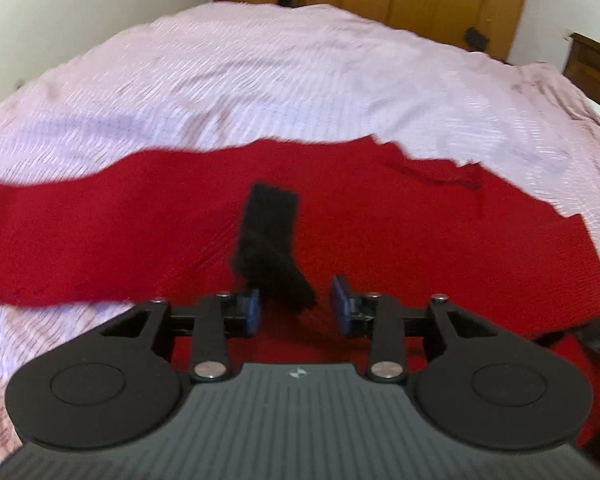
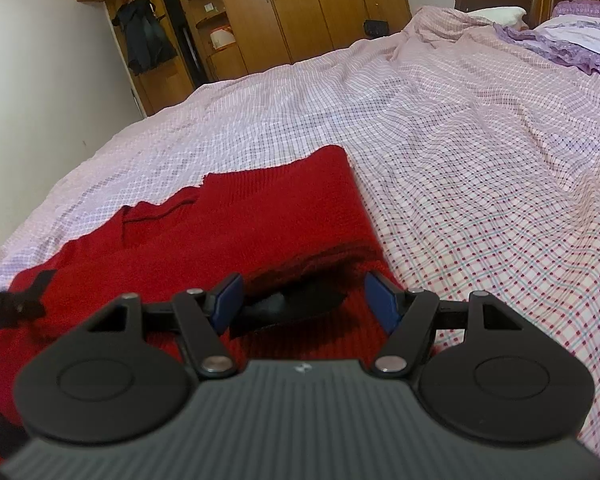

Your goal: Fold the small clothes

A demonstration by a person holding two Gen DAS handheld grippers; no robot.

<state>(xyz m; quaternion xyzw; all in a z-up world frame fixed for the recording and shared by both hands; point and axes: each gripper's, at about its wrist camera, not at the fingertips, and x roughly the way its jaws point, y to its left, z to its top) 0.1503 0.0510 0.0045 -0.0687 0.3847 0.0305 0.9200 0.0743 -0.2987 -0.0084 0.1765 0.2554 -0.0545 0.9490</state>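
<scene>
- While you are holding both tools low over the bed, your left gripper [image 1: 296, 308] is hovering above the red sweater [image 1: 148, 232], its jaws spread with nothing between the blue pads [image 1: 253, 312].
- A black sock [image 1: 269, 236] is lying on that sweater just ahead of the left fingertips; its near end is showing between the pads, though whether it is touching either one cannot be told through the blur.
- Your right gripper [image 2: 306, 300] is sitting over the sweater's right edge [image 2: 260, 232], jaws likewise spread wide, clamping nothing.
- A dark shape [image 2: 288, 308], possibly another sock, is resting on the red knit between the right pads [image 2: 382, 300]; what it is cannot be told for certain.
- The sweater is lying spread on the pink checked bedsheet [image 2: 460, 160], with its neckline [image 2: 160, 210] pointing away from you.
- Purple-frilled pillows [image 2: 572, 40] are sitting at the head of the bed, to your right.
- Wooden wardrobes [image 2: 308, 8] are standing beyond the far side of the bed, with a dark garment [image 2: 144, 40] hanging near them.
</scene>
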